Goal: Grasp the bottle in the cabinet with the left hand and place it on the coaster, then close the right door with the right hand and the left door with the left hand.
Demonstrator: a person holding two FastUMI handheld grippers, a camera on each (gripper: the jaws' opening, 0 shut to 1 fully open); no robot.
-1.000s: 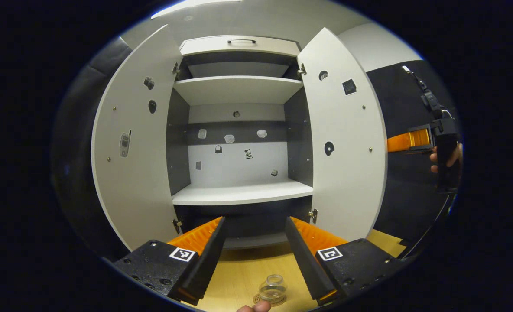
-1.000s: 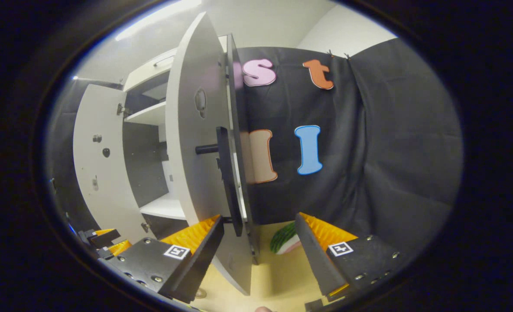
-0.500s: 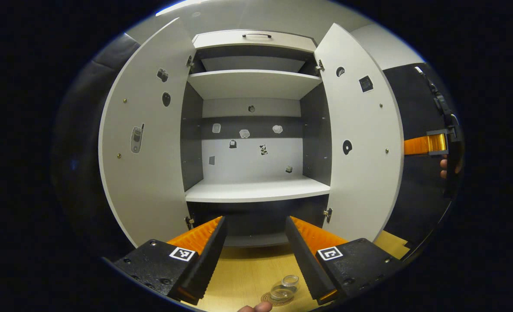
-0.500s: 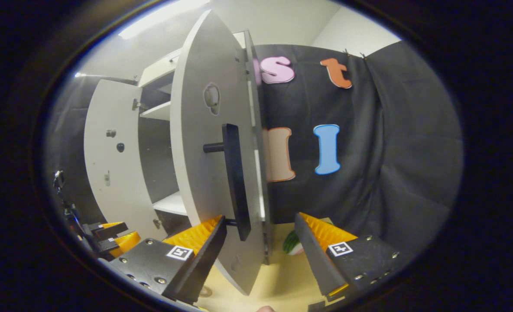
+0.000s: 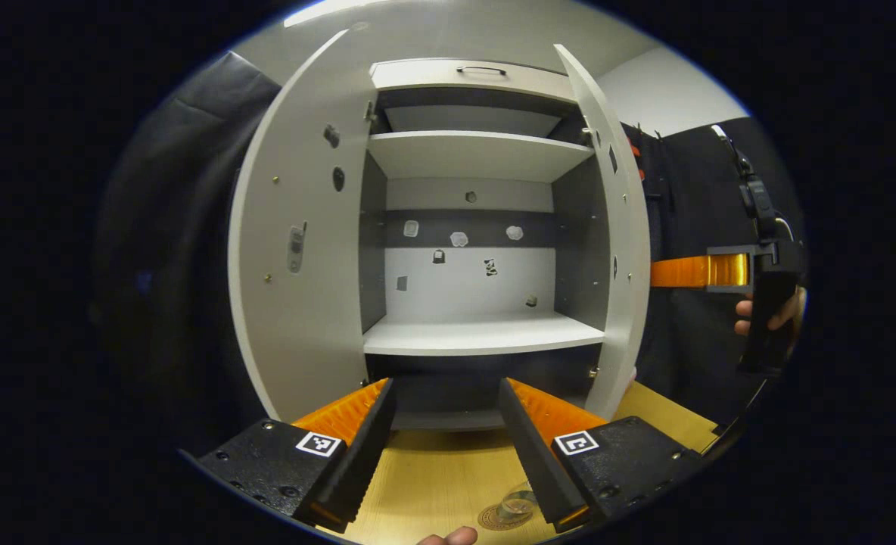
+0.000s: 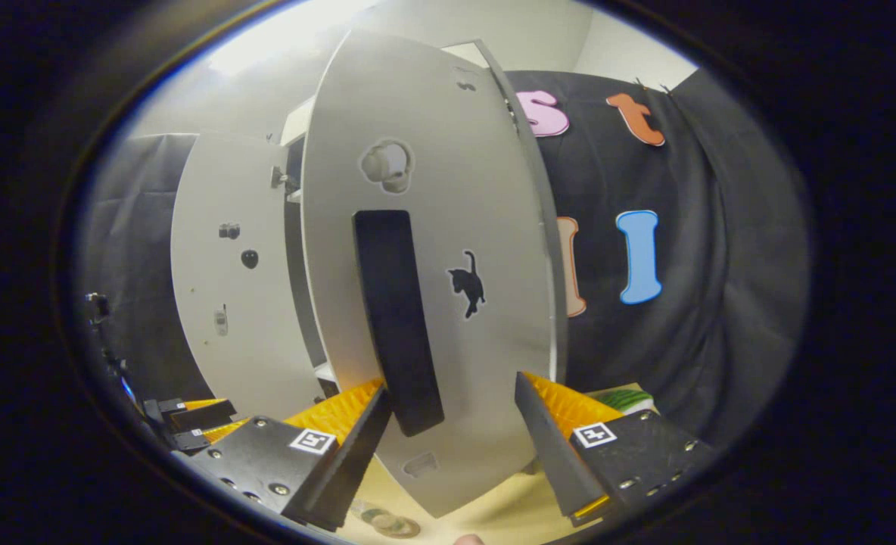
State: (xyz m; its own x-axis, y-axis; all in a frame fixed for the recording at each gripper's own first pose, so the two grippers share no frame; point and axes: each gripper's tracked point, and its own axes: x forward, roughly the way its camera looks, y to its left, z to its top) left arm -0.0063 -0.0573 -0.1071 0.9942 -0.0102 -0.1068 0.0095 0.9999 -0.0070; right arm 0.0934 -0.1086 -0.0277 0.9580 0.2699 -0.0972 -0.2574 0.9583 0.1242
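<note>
A: Where is the bottle (image 5: 520,505)?

B: It stands on the coaster (image 5: 502,518) on the wooden table (image 5: 433,484), low in the left gripper view, just inside the right finger of the left gripper (image 5: 445,390). That gripper is spread wide and grasps nothing; it faces the cabinet (image 5: 478,250), whose shelves are bare.

A: And the doors?

B: The left door (image 5: 297,250) stands wide open. The right door (image 5: 619,250) is seen nearly edge-on in the left gripper view, part-way swung in.

A: What of the right gripper (image 6: 452,386)?

B: It sits right up against the outer face of the right door (image 6: 448,250), jaws apart, with the dark handle (image 6: 396,318) just by its left finger; neither finger presses the handle. In the left gripper view it reaches toward the door's outer side from the right, a hand (image 5: 766,318) holding it.

A: Anything else?

B: A green striped thing (image 6: 622,399) lies behind the right finger, partly hidden
</note>
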